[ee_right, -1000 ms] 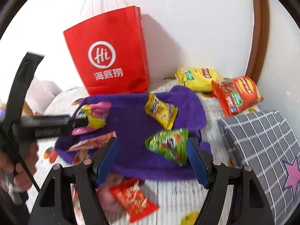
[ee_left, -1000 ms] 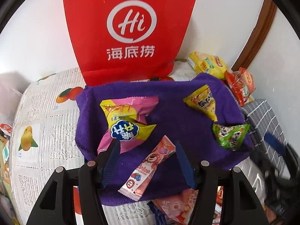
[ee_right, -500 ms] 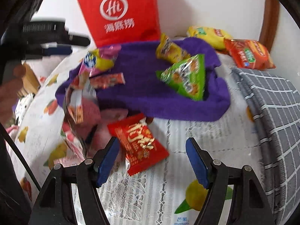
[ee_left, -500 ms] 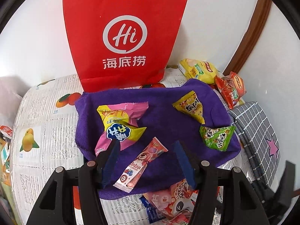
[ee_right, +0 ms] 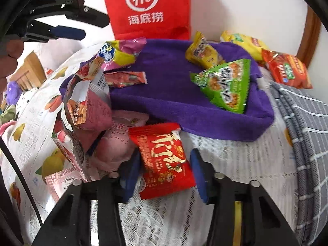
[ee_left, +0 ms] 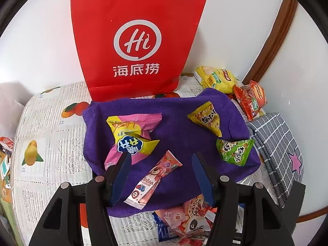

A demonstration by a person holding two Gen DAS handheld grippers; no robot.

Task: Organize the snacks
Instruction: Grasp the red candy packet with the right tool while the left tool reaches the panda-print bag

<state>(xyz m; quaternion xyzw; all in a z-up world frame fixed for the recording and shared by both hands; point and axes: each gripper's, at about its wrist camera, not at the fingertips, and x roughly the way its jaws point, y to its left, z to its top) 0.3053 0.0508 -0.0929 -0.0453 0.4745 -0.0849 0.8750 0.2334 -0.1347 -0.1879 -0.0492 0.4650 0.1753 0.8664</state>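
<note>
My right gripper (ee_right: 164,157) is low over the tablecloth with a flat red snack packet (ee_right: 164,162) between its blue pads. Its jaws are closing; the pads stand at the packet's two edges and the packet is not crumpled. My left gripper (ee_left: 161,160) hangs open over a purple towel (ee_left: 174,123), above a pink strawberry stick packet (ee_left: 153,178), holding nothing. On the towel lie a pink-and-yellow bag (ee_left: 131,137), a yellow triangular packet (ee_left: 207,119) and a green triangular packet (ee_left: 235,149). The left gripper (ee_right: 57,28) also shows at the right wrist view's upper left.
A red paper bag (ee_left: 135,41) stands against the wall behind the towel. Yellow (ee_left: 217,79) and red chip bags (ee_left: 251,100) lie at the back right. A grey checked cushion (ee_right: 303,127) borders the right. Pink packets (ee_right: 88,106) pile up left of the red packet.
My right gripper's jaws have narrowed around the red packet, which now fills the gap between the pads. The left gripper's view has hardly shifted.
</note>
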